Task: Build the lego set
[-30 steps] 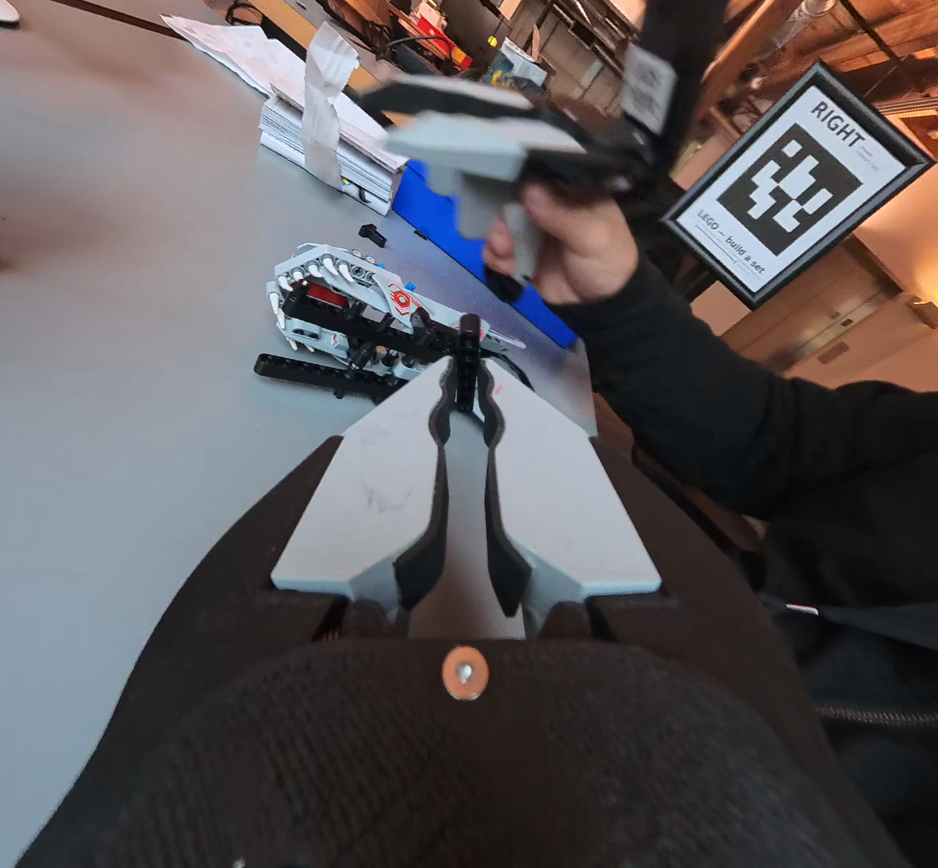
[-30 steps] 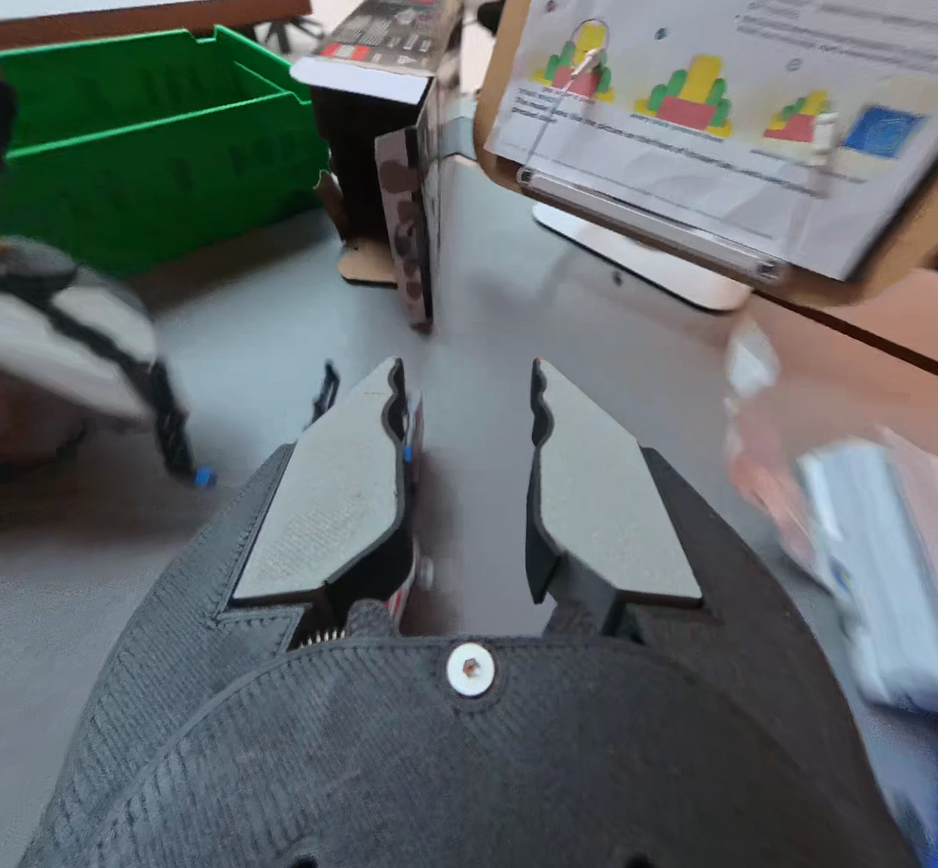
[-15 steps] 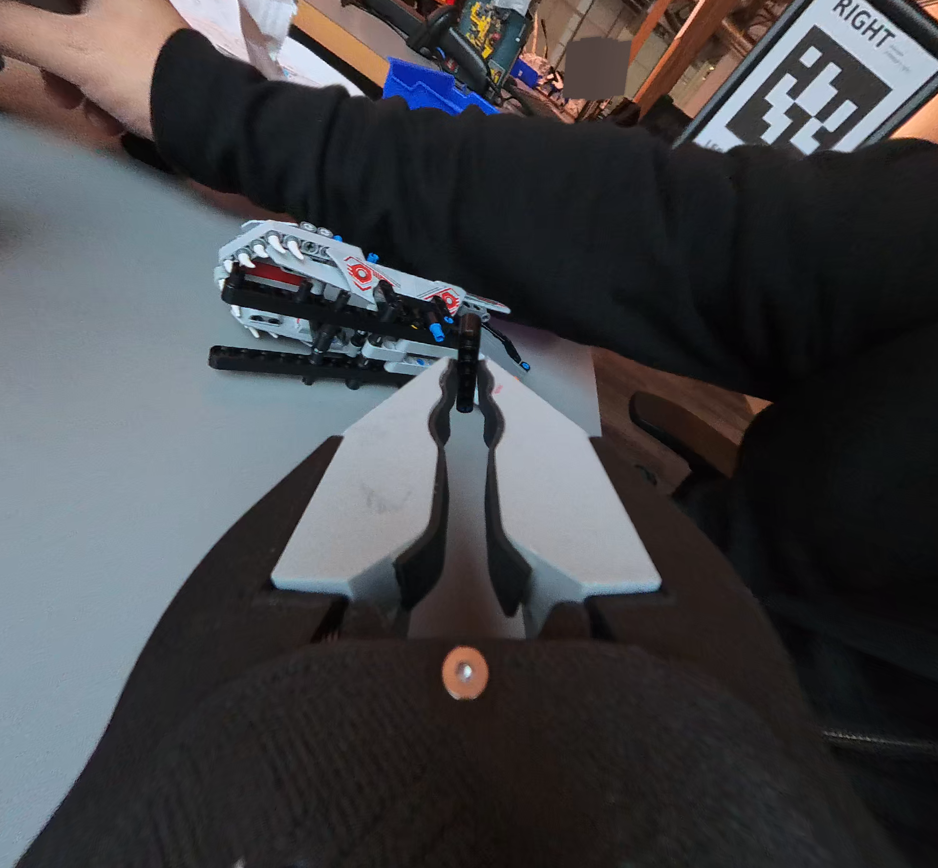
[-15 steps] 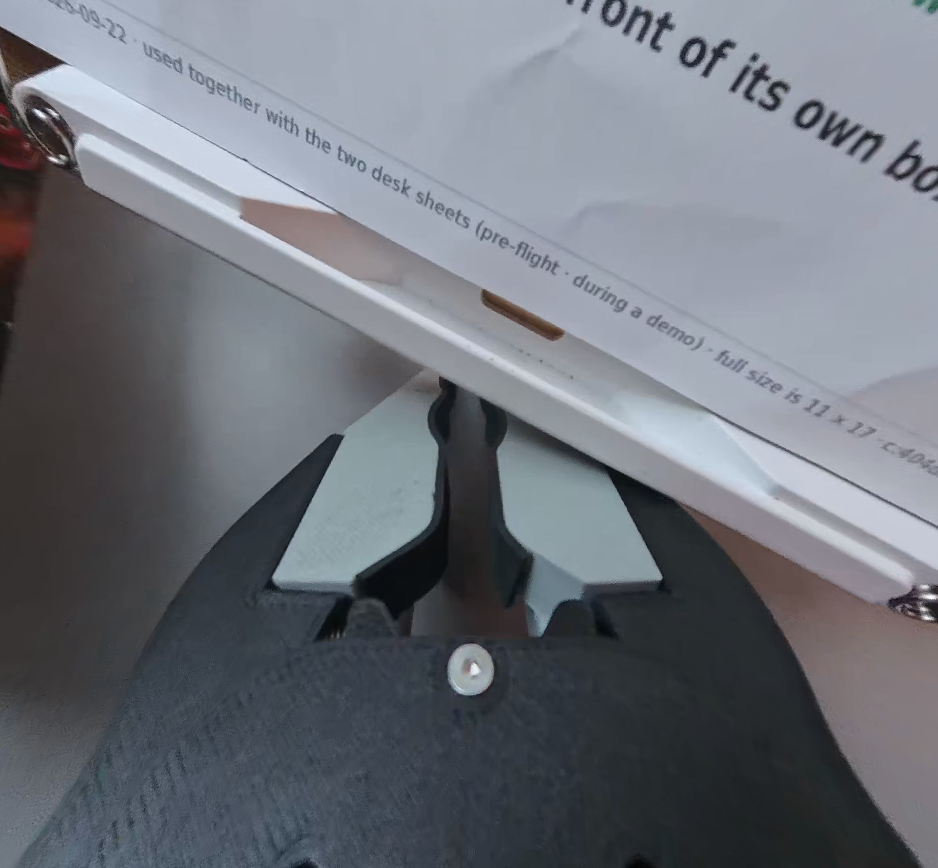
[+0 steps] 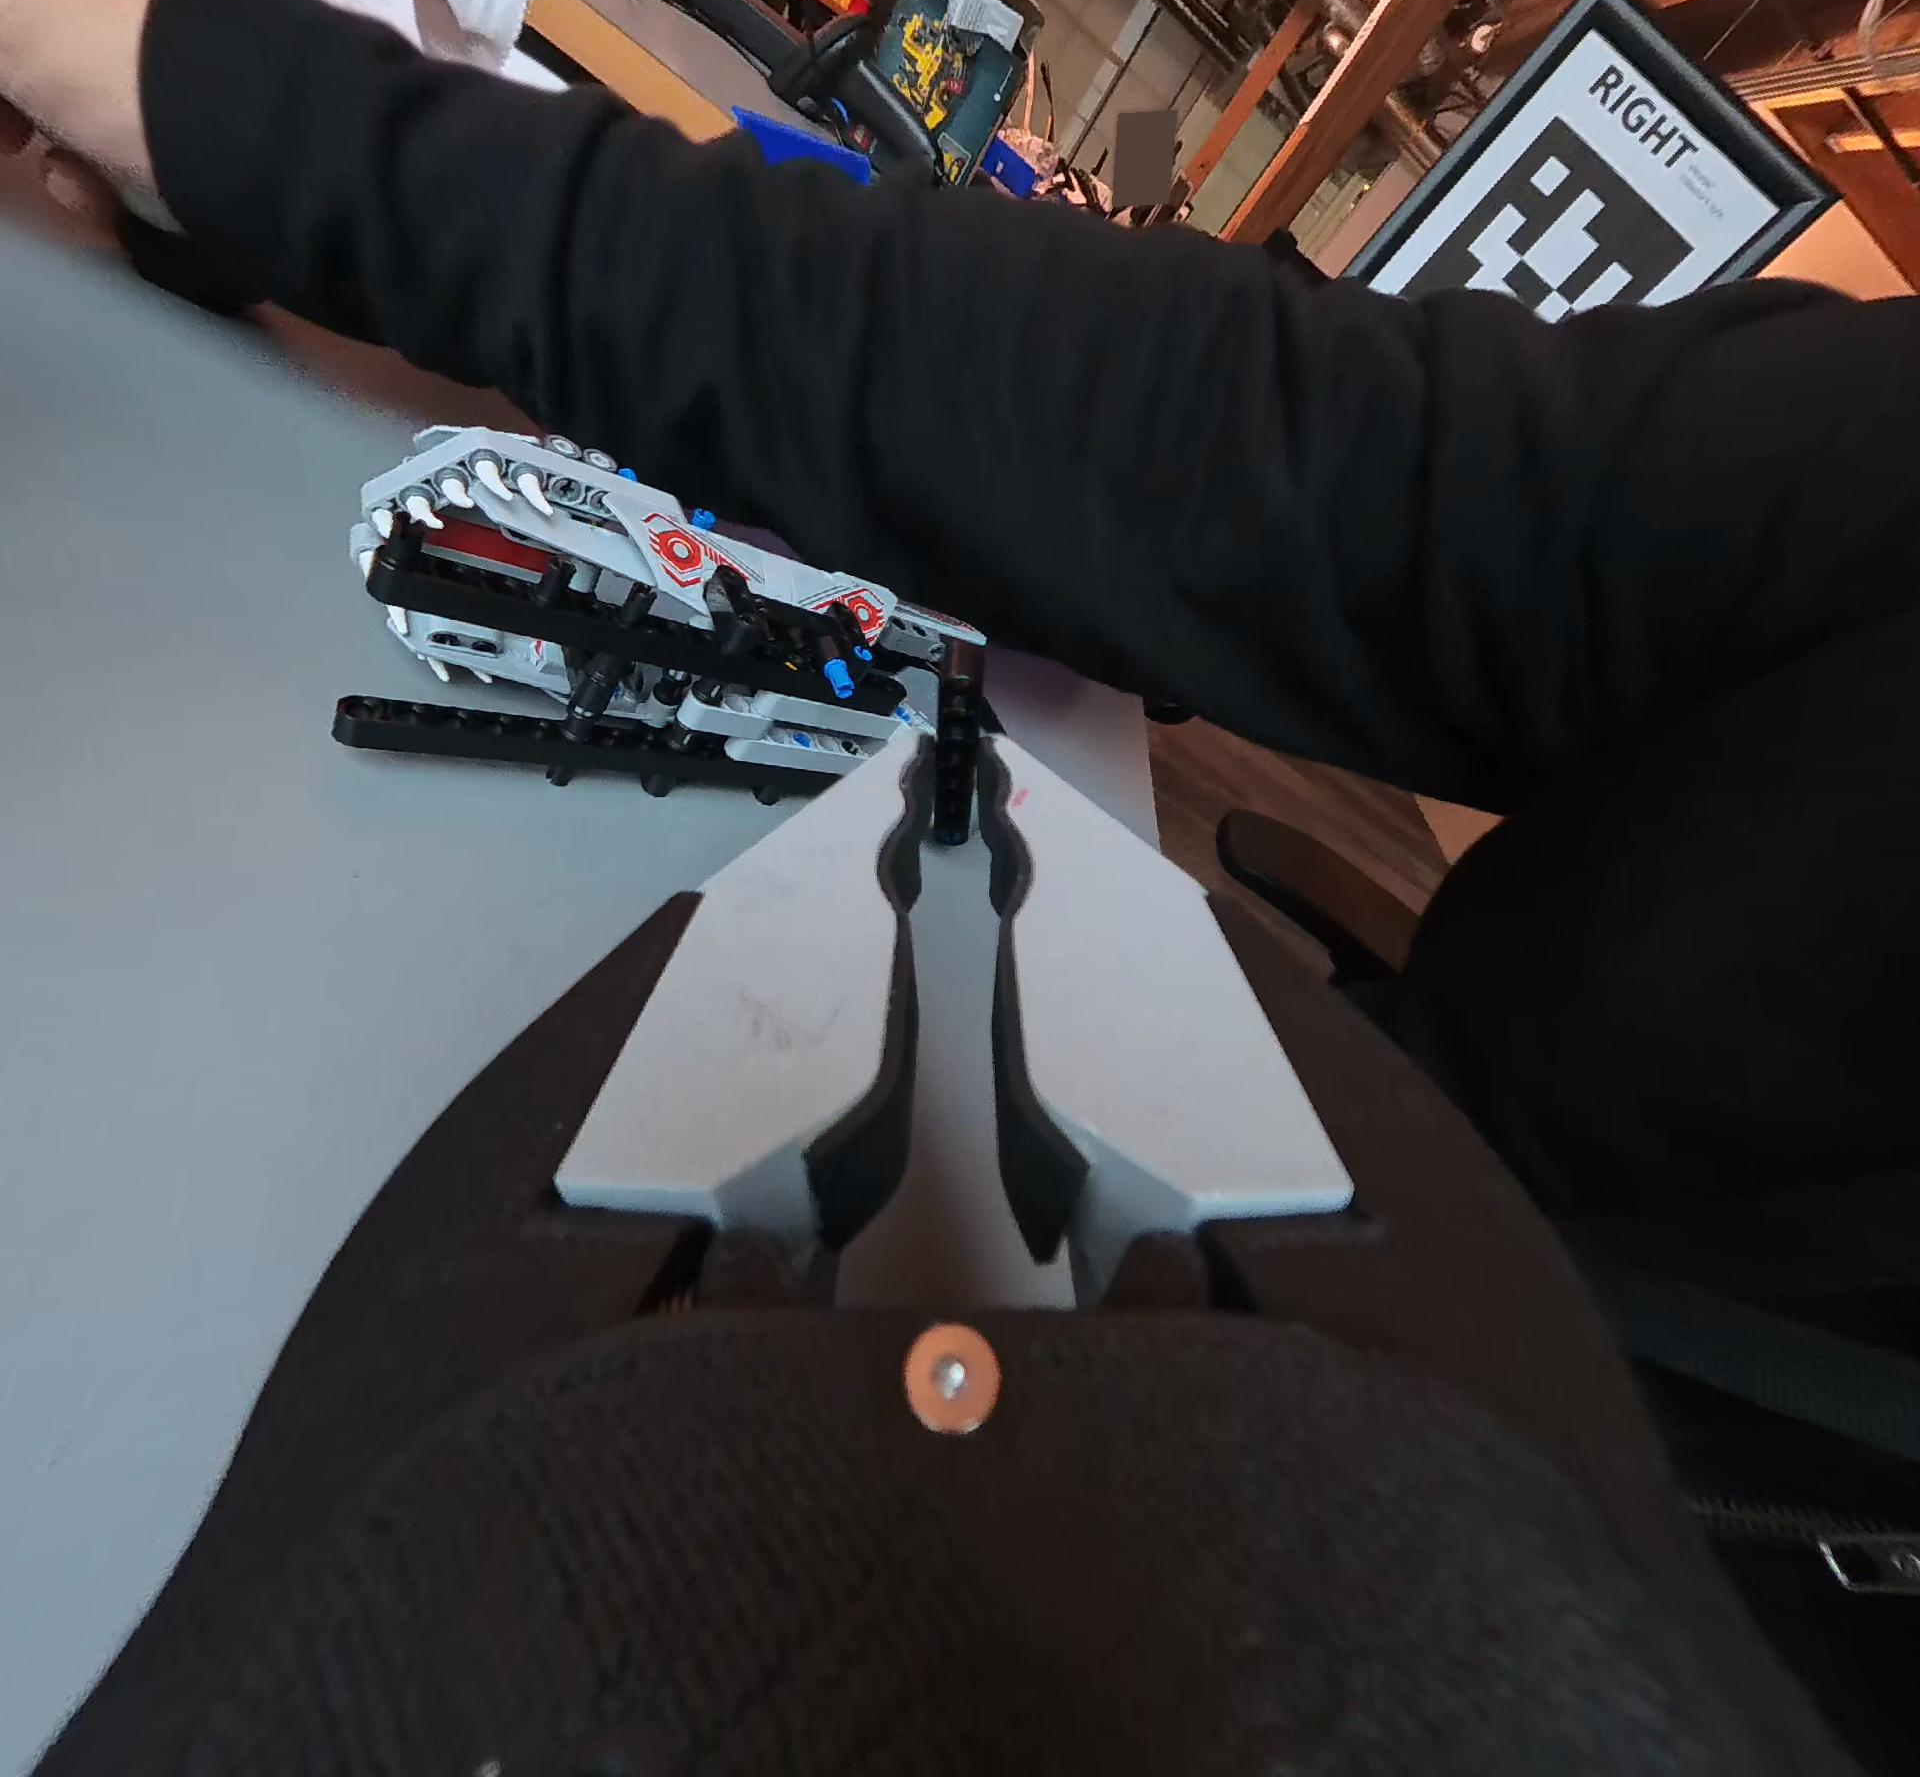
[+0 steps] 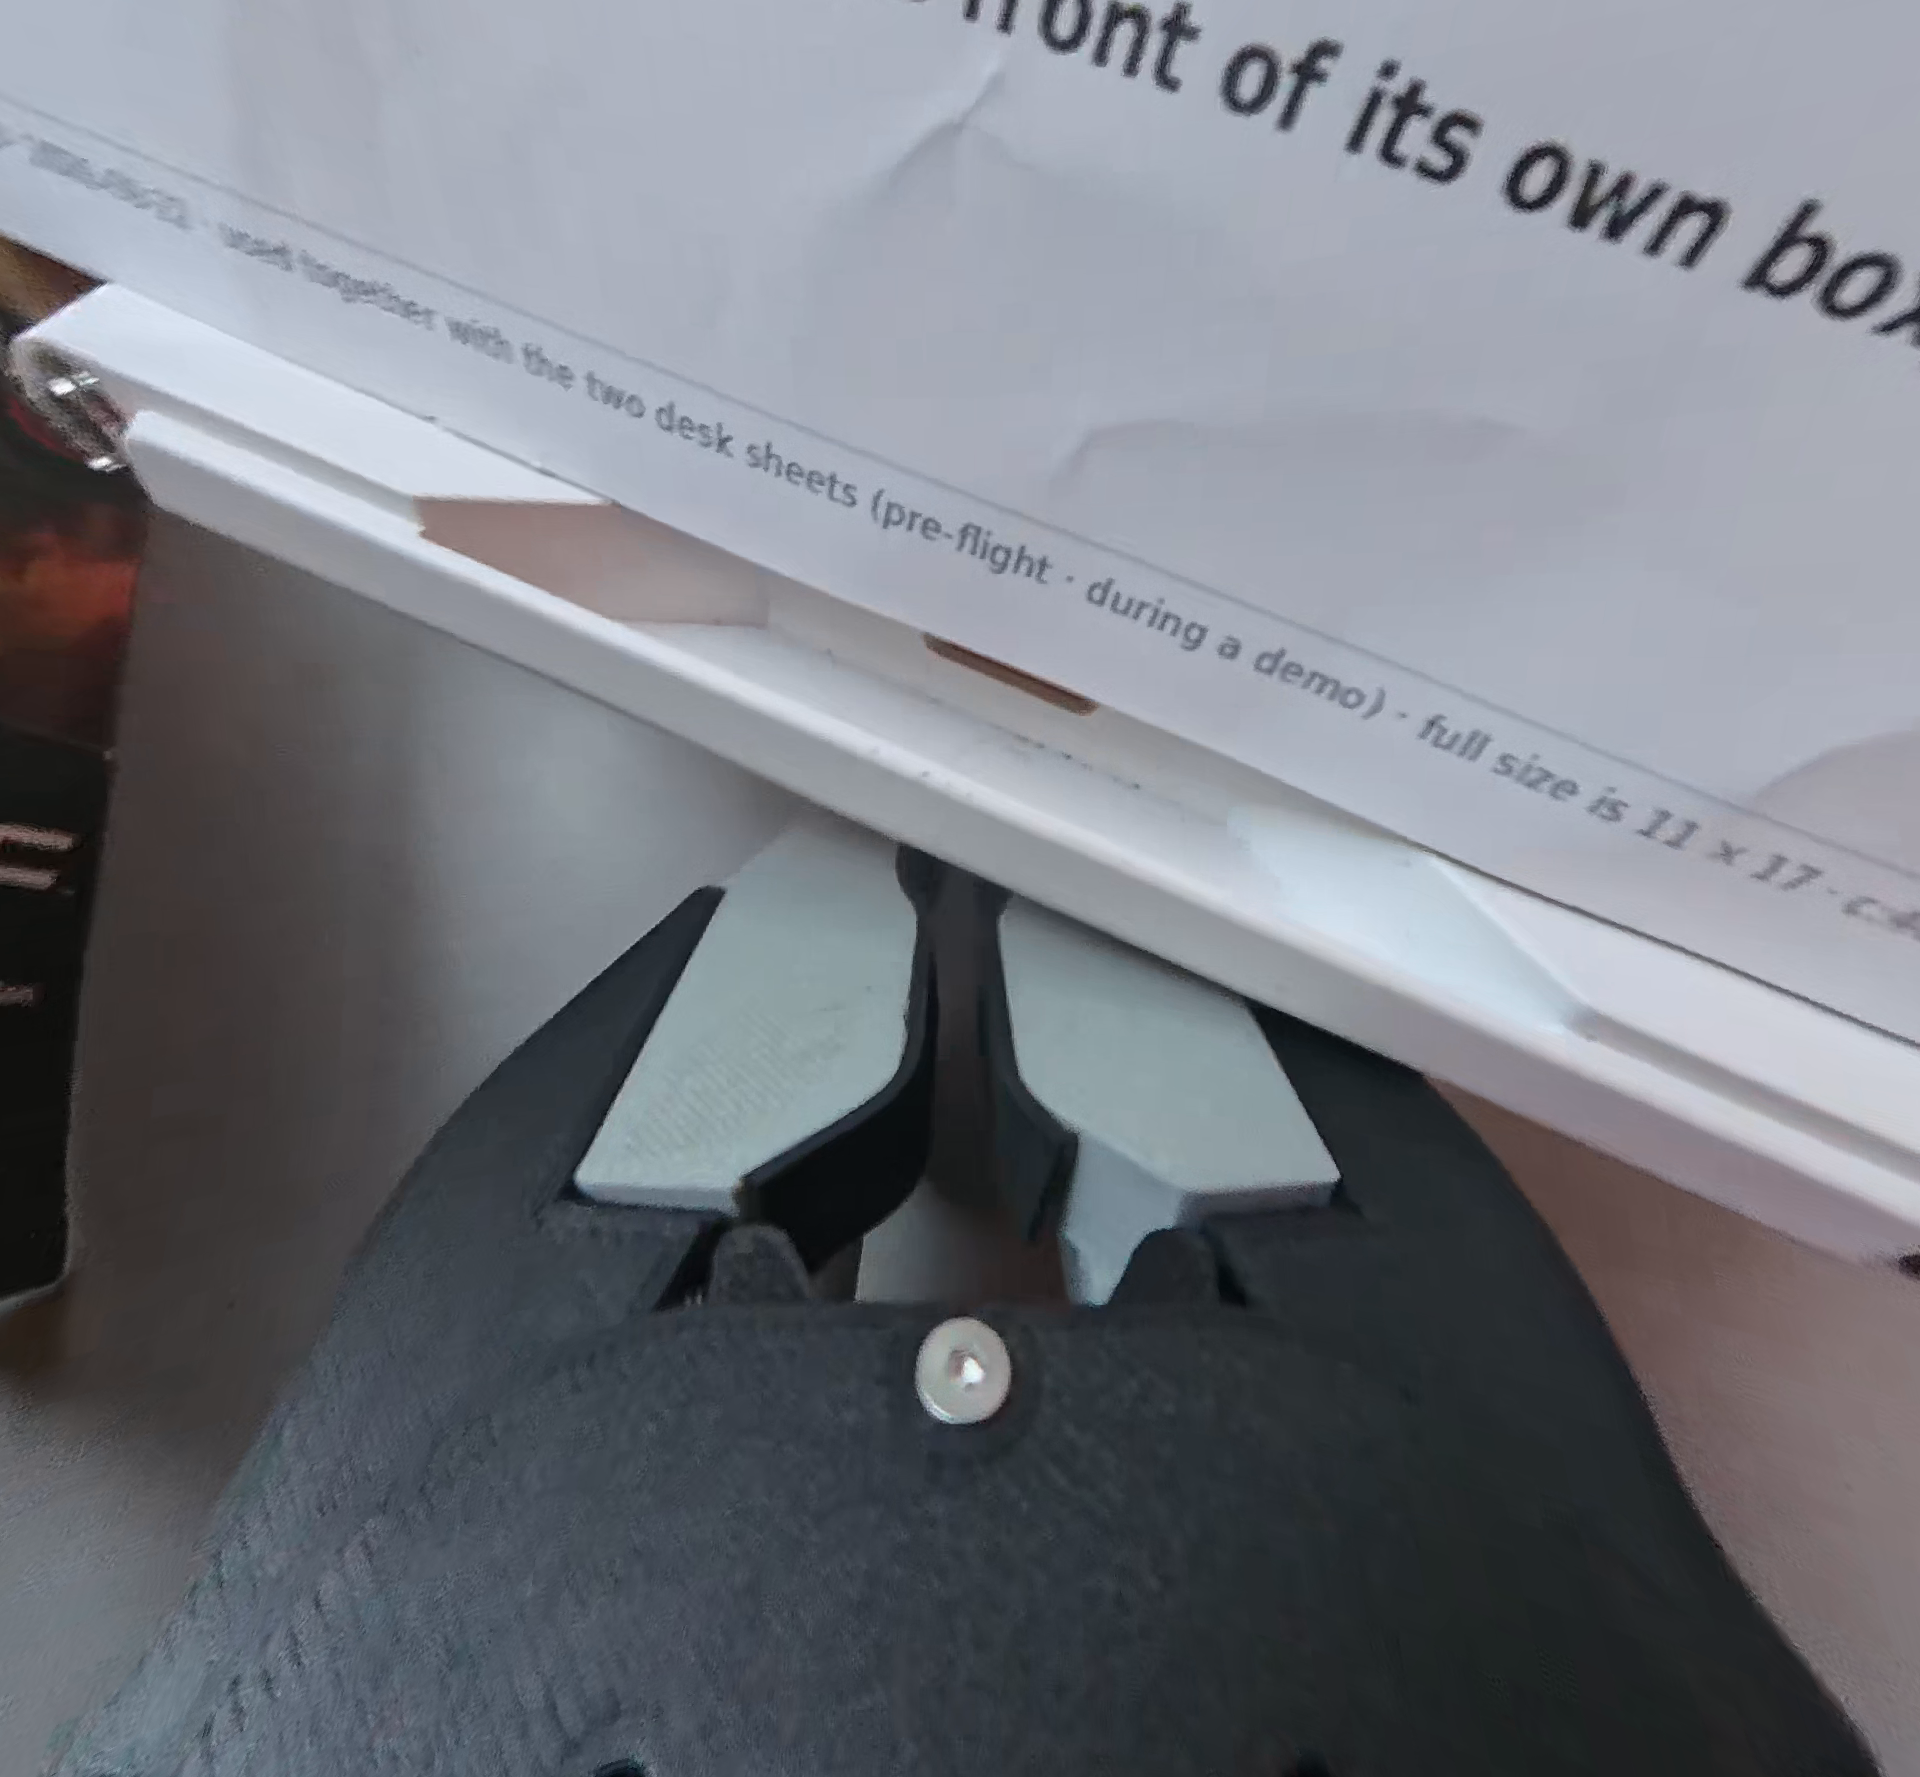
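The left gripper (image 5: 954, 771) is closed on a small upright black lego piece (image 5: 956, 756), held just beside the rear end of the grey, black and red lego model (image 5: 623, 615), which lies on the grey surface (image 5: 208, 896) ahead and to the left. A black sleeve (image 5: 1039, 439) crosses above the model. The right gripper (image 6: 951, 870) points under a white paper stand (image 6: 935, 751); its tips are hidden, fingers nearly together, so its grip cannot be told

Grey-white toothed lego jaw model with black beams, red markings (image 5: 623, 615): lying on side on table; small black lego piece (image 5: 954, 761) upright just beside it.
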Available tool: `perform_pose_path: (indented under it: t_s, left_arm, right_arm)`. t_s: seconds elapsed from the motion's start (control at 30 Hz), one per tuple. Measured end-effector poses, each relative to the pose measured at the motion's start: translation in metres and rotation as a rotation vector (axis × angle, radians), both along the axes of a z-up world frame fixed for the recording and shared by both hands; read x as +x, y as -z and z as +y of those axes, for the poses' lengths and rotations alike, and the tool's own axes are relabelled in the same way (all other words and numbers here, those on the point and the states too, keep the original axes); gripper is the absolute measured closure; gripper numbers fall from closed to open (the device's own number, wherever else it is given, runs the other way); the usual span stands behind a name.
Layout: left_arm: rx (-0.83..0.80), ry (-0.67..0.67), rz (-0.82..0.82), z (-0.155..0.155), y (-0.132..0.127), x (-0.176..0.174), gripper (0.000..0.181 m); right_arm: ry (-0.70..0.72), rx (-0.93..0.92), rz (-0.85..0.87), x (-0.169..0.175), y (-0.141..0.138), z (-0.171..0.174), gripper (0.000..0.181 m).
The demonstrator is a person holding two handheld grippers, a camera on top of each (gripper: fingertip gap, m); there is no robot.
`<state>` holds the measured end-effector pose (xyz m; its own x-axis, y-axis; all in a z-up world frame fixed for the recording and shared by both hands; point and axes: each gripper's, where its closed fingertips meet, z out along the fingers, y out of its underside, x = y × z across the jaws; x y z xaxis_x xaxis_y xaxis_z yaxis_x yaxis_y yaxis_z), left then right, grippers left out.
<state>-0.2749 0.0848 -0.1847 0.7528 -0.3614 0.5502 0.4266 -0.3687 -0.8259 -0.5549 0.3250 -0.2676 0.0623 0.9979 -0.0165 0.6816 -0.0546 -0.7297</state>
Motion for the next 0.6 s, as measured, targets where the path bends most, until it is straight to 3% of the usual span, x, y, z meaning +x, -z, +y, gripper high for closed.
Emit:
perform_pose_path:
  t_s: [0.23,0.33,0.4,0.5,0.6]
  left_arm:
    - [-0.012,0.018,0.005,0.000,0.002,0.004,0.175]
    - [-0.015,0.003,0.016,0.000,0.003,0.002,0.175]
    - [-0.014,-0.002,0.008,0.000,0.003,0.000,0.176]
    - [-0.016,-0.010,-0.009,0.001,0.003,-0.002,0.176]
    - [-0.018,-0.013,-0.023,0.001,0.003,-0.004,0.176]
  right_arm:
    - [-0.013,-0.120,-0.032,0.047,-0.001,-0.011,0.181]
    - [-0.023,-0.133,-0.001,0.060,-0.010,-0.017,0.168]
    - [-0.073,-0.055,-0.002,0.067,-0.015,-0.020,0.165]
    - [-0.126,0.118,0.049,0.066,-0.033,-0.020,0.180]
    - [-0.143,0.207,0.110,0.059,-0.055,-0.021,0.181]
